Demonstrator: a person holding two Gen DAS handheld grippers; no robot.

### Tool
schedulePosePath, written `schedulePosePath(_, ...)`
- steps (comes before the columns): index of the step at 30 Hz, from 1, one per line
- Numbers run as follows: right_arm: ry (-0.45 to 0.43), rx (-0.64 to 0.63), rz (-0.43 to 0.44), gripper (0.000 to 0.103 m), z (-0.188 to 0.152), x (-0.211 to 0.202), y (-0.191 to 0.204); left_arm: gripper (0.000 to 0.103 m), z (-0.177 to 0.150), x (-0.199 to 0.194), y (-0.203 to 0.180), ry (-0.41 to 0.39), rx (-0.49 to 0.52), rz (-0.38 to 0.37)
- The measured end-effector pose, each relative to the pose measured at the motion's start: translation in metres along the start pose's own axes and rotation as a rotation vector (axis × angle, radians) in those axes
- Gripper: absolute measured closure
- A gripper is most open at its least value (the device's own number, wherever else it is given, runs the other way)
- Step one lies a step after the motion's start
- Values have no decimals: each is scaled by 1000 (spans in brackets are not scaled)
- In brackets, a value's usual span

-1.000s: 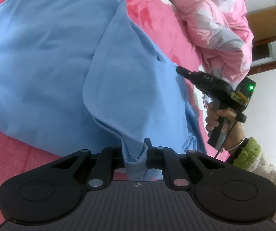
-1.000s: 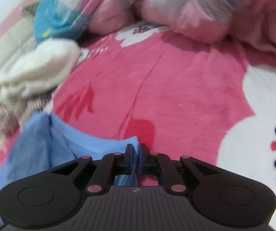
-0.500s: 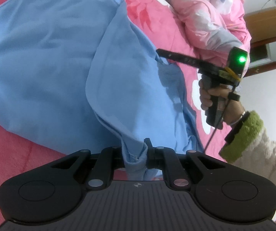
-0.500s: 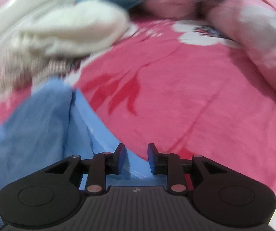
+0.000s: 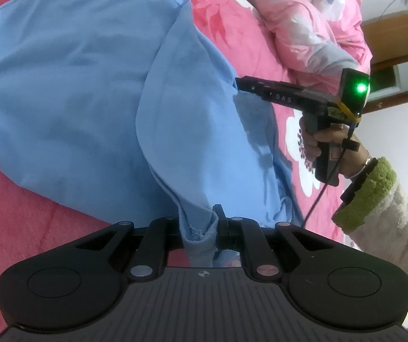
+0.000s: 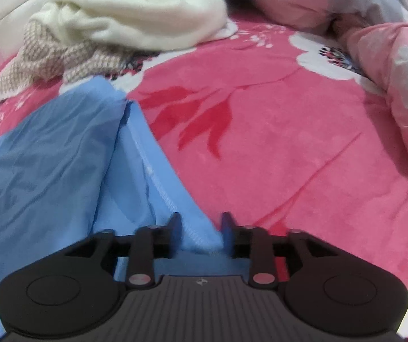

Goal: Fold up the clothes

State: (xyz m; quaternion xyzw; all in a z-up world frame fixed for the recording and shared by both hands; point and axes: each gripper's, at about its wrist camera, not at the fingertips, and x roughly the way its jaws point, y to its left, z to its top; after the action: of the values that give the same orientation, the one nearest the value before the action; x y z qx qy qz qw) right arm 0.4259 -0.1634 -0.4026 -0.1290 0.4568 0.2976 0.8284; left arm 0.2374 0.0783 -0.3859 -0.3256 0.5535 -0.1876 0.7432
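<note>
While blue garment (image 5: pixel 70 85) lies spread on the pink bed (image 6: pixel 289 142), one side's flipped over w/ a loose crease, so folding's barely begun. Left gripper (image 5: pixel 201 228) is clamped on a bunched corner; right gripper (image 6: pixel 201 228) jaws are opening, hem between them, pads not pressing. White & knit clothes (image 6: pixel 124 20) wait, unfolded.

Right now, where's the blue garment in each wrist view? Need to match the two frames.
Left wrist: blue garment fills the left and centre; a bunched corner is pinched in the left gripper at bottom centre.
Right wrist: blue garment covers the lower left; its stitched hem runs down between the opening jaws of the right gripper, pads not pressing it.
Shared landmark: the pink floral bedspread under the garment.
</note>
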Motion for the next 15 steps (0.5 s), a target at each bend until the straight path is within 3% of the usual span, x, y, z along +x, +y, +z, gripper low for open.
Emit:
schedulePosePath(1,-1,-16,-11,74,-1,0,1,93,0,0,0,1,3,0)
schedulePosePath(3,-6,-35,-36,99,-1,-2,3,93,-2,1,-1,0,6,0)
schedulePosePath(10,-102,5,-182,100,1,1,-7,93,-8,3,-1,13,17,15)
schedulePosePath(13,-138,81,-169,97,-6,9,-16,93,-11,4,-1,14,24,31)
schedulePosePath(15,-186,232,-130,88,-14,-3,-37,93,-11,3,-2,10,32,39)
